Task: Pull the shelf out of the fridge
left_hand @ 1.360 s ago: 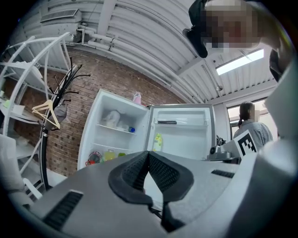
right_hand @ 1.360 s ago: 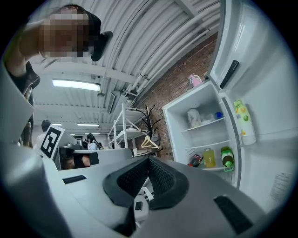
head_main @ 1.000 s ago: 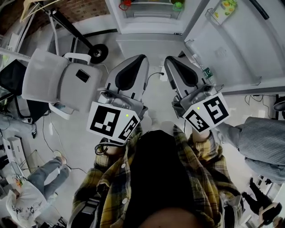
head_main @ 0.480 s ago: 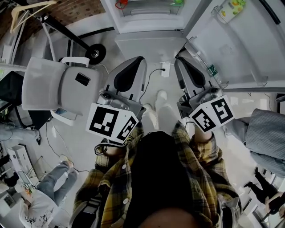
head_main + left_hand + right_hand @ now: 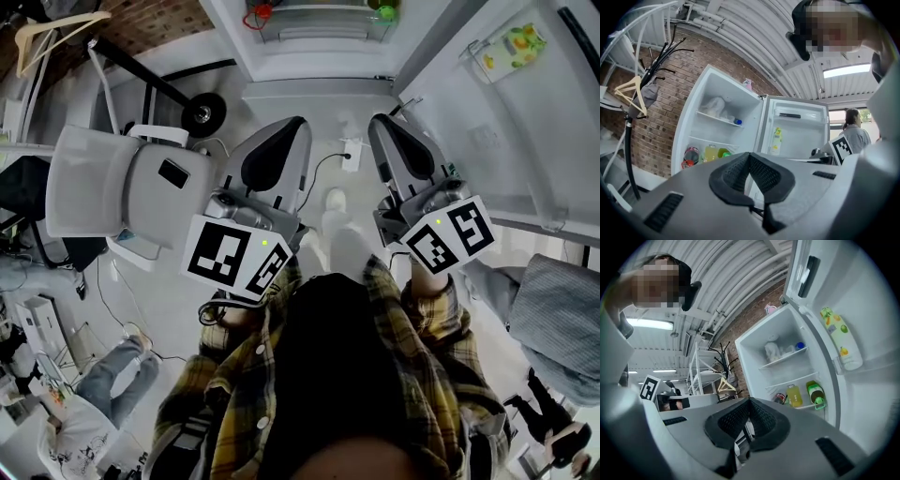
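The left tongs (image 5: 296,126) and right tongs (image 5: 379,124) are both pressed fully together, holding nothing; the shelf (image 5: 716,119) sits inside the open fridge (image 5: 692,123), far ahead, well apart from them

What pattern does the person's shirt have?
The shirt is yellow-and-dark plaid, clearest in the head view.

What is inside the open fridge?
Top shelf: a white bag and a blue thing. The next shelf looks bare. Under it: red container, yellow bottle, green bottle. The right hand-held gripper covers anything lower.
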`<state>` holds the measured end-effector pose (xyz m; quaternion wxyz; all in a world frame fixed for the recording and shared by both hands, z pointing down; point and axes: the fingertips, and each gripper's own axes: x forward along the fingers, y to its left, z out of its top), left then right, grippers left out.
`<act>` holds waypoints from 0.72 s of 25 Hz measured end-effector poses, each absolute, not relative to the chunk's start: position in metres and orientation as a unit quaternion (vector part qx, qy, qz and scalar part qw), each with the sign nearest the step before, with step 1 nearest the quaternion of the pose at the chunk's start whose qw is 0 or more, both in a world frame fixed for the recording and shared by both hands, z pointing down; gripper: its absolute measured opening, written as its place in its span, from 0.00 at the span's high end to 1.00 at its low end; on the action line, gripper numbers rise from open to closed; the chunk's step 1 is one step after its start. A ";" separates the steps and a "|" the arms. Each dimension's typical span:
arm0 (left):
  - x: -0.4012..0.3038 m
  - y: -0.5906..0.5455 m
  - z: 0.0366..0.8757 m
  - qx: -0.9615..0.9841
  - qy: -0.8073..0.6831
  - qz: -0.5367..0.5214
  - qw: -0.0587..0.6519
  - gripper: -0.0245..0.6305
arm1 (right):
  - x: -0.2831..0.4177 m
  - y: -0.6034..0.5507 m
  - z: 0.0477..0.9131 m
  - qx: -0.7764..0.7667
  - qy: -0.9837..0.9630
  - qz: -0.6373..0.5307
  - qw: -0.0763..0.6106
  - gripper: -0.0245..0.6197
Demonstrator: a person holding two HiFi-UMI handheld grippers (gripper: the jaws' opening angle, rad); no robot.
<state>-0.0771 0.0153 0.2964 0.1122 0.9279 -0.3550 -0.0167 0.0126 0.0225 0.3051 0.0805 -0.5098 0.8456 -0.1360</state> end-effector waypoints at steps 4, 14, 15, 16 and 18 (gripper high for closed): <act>-0.061 -0.020 0.291 0.924 -0.365 -0.027 0.110 0.96 | 0.026 -0.013 0.300 -0.499 0.854 -0.129 0.075 0.94; -0.036 -0.071 0.283 0.907 -0.405 -0.043 0.106 0.96 | 0.051 -0.068 0.289 -0.463 0.875 -0.121 0.071 0.94; -0.036 -0.074 0.284 0.905 -0.409 -0.042 0.107 0.96 | 0.051 -0.071 0.290 -0.459 0.877 -0.123 0.071 0.94; -0.036 -0.076 0.284 0.904 -0.413 -0.041 0.107 0.96 | 0.051 -0.074 0.291 -0.456 0.878 -0.126 0.072 0.94; -0.039 -0.081 0.285 0.900 -0.420 -0.039 0.110 0.96 | 0.051 -0.080 0.293 -0.449 0.880 -0.134 0.072 0.94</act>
